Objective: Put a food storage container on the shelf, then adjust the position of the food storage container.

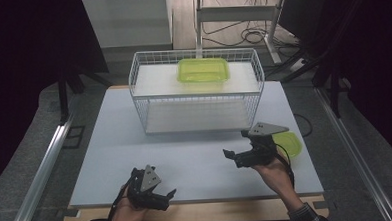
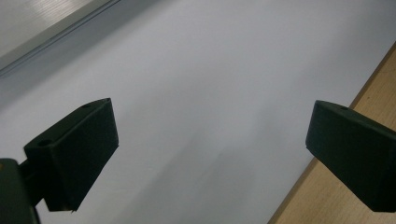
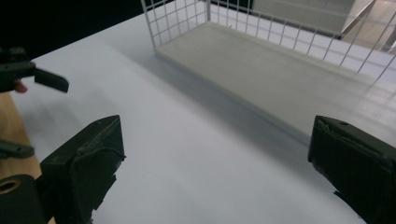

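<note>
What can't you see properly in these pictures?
- High view: the green lid on the table is half hidden behind the right gripper.
- High view: what is in the green box on the wire rack is too small to tell.
- Left gripper view: the left gripper has its right finger cut off by the edge.

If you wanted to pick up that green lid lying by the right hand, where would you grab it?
Probably by its rim. The green lid lies flat on the white table, partly hidden behind the right tool, so only its thin edge offers a grip. I would come from its free right side, jaws open, one above and one below the rim. Both tools stand open now.
</note>
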Demonstrator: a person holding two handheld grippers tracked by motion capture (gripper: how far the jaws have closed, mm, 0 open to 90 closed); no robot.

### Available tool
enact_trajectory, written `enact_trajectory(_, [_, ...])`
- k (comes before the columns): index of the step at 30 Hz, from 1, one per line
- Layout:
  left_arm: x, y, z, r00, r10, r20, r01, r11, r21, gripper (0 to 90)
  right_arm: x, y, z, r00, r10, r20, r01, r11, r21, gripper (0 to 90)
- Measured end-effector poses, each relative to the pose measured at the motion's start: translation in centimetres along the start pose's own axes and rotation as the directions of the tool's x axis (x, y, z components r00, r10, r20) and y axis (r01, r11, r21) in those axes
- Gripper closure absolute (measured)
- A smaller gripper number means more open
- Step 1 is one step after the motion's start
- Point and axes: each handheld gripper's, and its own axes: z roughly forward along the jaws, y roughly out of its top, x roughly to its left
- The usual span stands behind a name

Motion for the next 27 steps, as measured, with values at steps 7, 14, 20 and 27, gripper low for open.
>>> enact_trajectory(7, [-0.1, 0.0, 0.1, 0.9998, 0.021, -0.004, -0.021, 0.9998, 0.004, 2.4, 0.7, -2.3, -0.3, 0.9999, -0.01, 0.003, 0.01, 0.999, 0.038, 4.0])
enact_trajectory(14, [-0.3, 0.0, 0.3, 0.9994, 0.034, -0.009, -0.034, 0.9994, 0.012, 2.3, 0.3, -4.7, -1.0, 0.9998, 0.017, 0.011, -0.018, 0.999, 0.052, 4.0])
enact_trajectory(20, [-0.4, 0.0, 0.4, 0.999, 0.042, -0.014, -0.042, 0.9991, 0.011, 2.0, 0.5, -6.0, -0.9, 0.9998, 0.007, 0.018, -0.009, 0.996, 0.084, 3.8])
enact_trajectory(27, [-0.4, 0.0, 0.5, 0.9989, 0.045, -0.013, -0.044, 0.9989, 0.016, 1.9, 0.1, -6.2, -0.8, 0.999, 0.033, 0.029, -0.035, 0.995, 0.096, 2.2])
